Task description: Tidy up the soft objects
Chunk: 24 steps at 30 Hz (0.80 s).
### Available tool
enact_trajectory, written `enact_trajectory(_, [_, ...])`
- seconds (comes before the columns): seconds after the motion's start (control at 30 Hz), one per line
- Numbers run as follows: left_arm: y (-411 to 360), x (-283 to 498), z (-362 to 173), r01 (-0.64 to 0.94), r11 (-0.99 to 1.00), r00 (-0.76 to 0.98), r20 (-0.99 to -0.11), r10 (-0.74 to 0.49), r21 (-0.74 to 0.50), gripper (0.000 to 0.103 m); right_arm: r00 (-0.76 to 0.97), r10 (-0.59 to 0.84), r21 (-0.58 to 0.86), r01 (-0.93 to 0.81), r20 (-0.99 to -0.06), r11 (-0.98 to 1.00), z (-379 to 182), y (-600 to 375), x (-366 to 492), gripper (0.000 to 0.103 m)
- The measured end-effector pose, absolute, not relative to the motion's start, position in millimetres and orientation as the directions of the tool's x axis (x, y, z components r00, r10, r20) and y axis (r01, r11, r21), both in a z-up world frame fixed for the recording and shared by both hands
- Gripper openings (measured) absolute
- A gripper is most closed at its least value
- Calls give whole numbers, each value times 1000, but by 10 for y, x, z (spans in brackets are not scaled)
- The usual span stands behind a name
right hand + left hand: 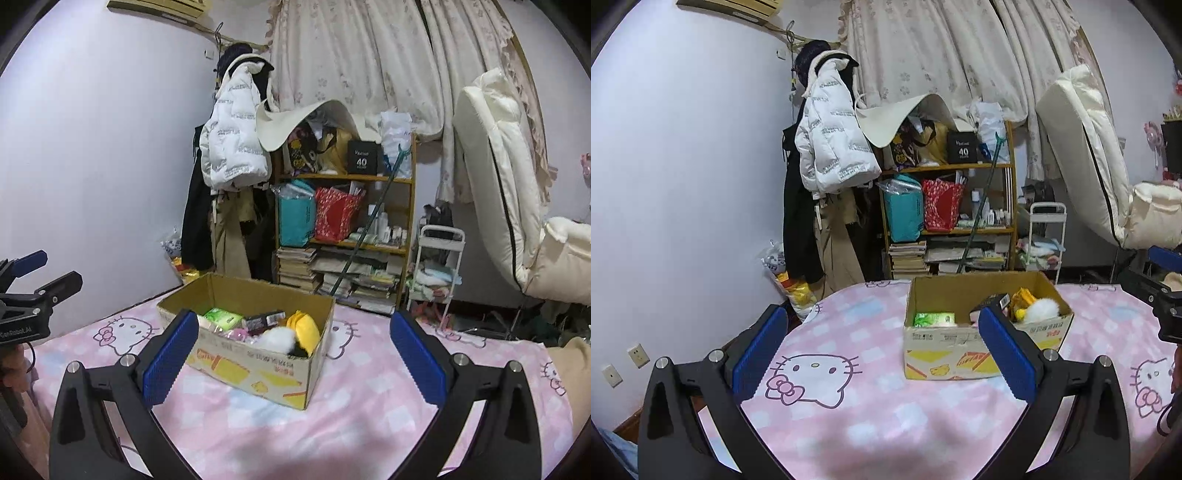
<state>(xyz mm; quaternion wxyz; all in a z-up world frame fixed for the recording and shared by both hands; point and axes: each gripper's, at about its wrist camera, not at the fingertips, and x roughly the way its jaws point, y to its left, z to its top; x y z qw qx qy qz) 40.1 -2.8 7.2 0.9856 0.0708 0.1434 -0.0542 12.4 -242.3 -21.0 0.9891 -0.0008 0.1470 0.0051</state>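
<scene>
Left wrist view: left gripper [882, 347] hangs over the pink cat-print blanket [849, 424], blue pads spread wide, nothing between them. Cardboard box [945, 354] sits right of centre in this frame, its near wall partly behind the right-hand pad, so it lies ahead and a bit to the right of the fingers. Inside, on the right end of the box: white-and-yellow plush [1039, 308], w/ a green packet [934, 319] at the left end and a dark flat pack [991, 301] between. Right wrist view: right gripper [295, 354] also released, pads far apart, empty. Same box [258, 365] lies centre-left, squarely between the pads and ahead of them, long axis running from upper left to lower right of the frame; plush [295, 334] sits at the near right corner, green packet [221, 317] toward the far left. Left gripper [33, 291] shows at the left edge here, well apart from the box. My read: right hand looks better lined up on the plush end, approx straight ahead; left would need to swing right. No soft things visible loose on the blanket, so whether the job is nearly done or the next pick comes from the box, can't tell. Plush will squash under the pads, so a grip across its middle seems safest.
</scene>
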Motion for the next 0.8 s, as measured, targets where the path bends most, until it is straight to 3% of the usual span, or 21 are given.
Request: enact_trajectory(0.8, [-139, 392, 21, 181, 967, 937, -330, -115, 177, 102, 946, 38, 52, -22, -321, 998, -292, -2442, 182, 103])
